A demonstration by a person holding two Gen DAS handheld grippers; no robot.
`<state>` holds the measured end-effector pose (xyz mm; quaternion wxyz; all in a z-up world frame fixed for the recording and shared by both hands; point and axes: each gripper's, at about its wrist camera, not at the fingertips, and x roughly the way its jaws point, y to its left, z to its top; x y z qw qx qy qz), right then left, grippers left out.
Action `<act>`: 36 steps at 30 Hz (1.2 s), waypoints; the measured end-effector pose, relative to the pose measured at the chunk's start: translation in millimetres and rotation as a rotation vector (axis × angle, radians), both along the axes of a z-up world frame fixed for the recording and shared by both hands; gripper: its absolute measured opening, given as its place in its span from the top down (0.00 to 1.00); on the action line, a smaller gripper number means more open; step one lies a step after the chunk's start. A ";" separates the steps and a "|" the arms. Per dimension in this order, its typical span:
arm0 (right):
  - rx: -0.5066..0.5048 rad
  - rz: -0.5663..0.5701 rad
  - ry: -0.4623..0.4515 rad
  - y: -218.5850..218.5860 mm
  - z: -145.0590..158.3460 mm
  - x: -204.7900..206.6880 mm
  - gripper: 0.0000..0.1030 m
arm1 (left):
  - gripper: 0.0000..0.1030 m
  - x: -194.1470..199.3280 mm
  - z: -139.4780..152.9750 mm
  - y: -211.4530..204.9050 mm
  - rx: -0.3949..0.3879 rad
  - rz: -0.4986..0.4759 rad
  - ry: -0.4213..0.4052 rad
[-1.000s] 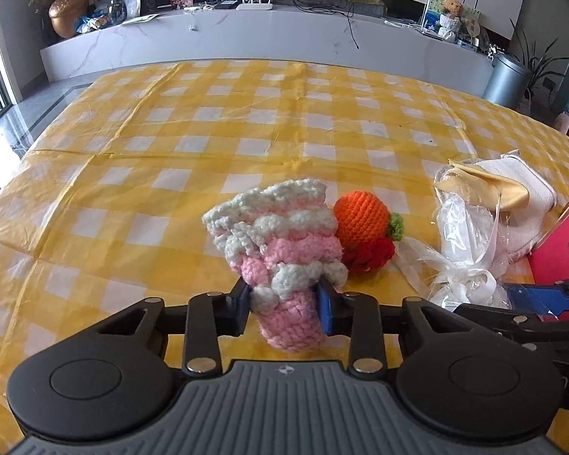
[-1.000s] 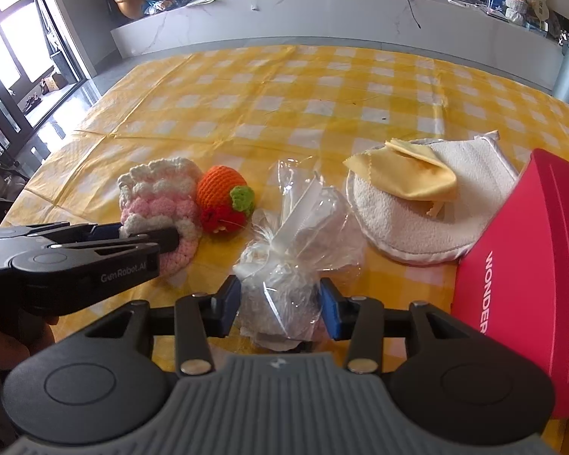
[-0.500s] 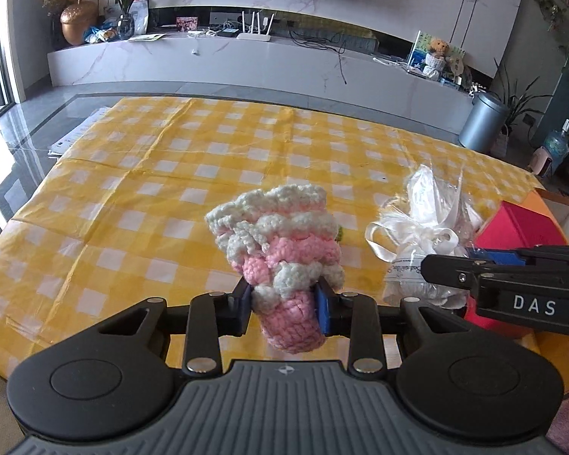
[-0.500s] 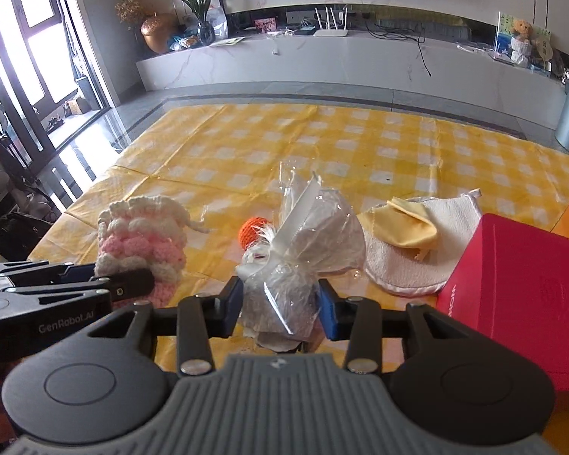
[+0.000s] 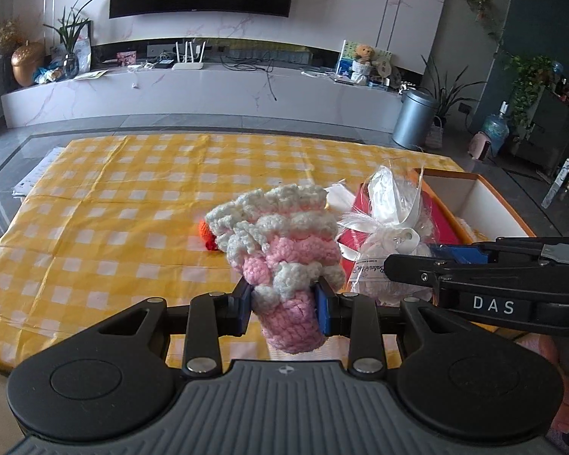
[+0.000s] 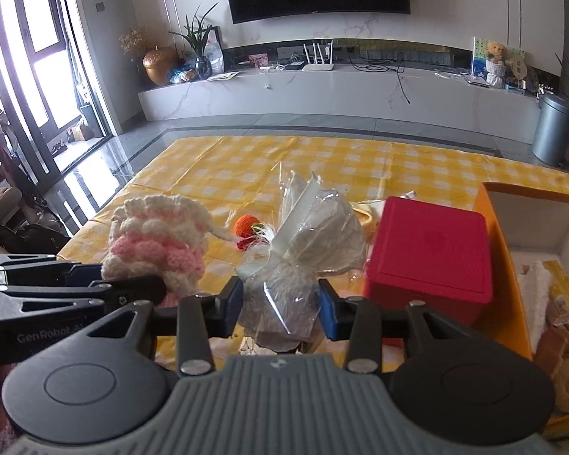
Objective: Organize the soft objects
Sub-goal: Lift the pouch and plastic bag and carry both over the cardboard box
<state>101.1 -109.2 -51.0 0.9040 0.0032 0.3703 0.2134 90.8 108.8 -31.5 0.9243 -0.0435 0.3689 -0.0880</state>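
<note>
— Left gripper (image 5: pixel 283 305): what is its state?

— Closed on the lower pink part of a crocheted pouch (image 5: pixel 280 250), pink with white ruffles. The pouch stands upright between the blue pads and is held clear above the yellow checked tablecloth (image 5: pixel 125 204).

— And the right gripper (image 6: pixel 280 303)?

— Clamped on a clear plastic bag (image 6: pixel 303 242) tied with a white ribbon, something pale inside. It too is lifted off the cloth, just to the right of the pouch.

— What remains on the table?

— A small orange crocheted fruit (image 6: pixel 245 225) with a red piece beside it, lying on the cloth beyond and between the two held items. To the right, a red box (image 6: pixel 430 254). Behind it, a yellow cloth (image 6: pixel 368 212) on a white pad, mostly hidden.

— Any container?

— An open orange-sided box (image 6: pixel 502 276) with a white interior, at the right edge of the table, touching or just beside the red box. Towels, white and tan, lie inside it at the near end.
</note>
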 end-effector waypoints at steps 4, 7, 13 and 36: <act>0.004 -0.030 -0.017 -27.5 4.6 -19.9 0.60 | 0.64 -11.8 11.6 -22.1 0.002 -0.060 -0.026; 0.005 -0.054 -0.030 -47.8 6.3 -33.9 0.60 | 0.64 -16.5 15.7 -39.3 -0.005 -0.111 -0.032; -0.023 -0.097 -0.065 -87.1 14.0 -56.9 0.60 | 0.64 -16.4 17.8 -82.7 -0.005 -0.210 -0.029; -0.218 -0.192 -0.082 -226.8 22.1 -33.8 0.60 | 0.64 43.4 -0.1 -221.4 0.087 -0.497 0.066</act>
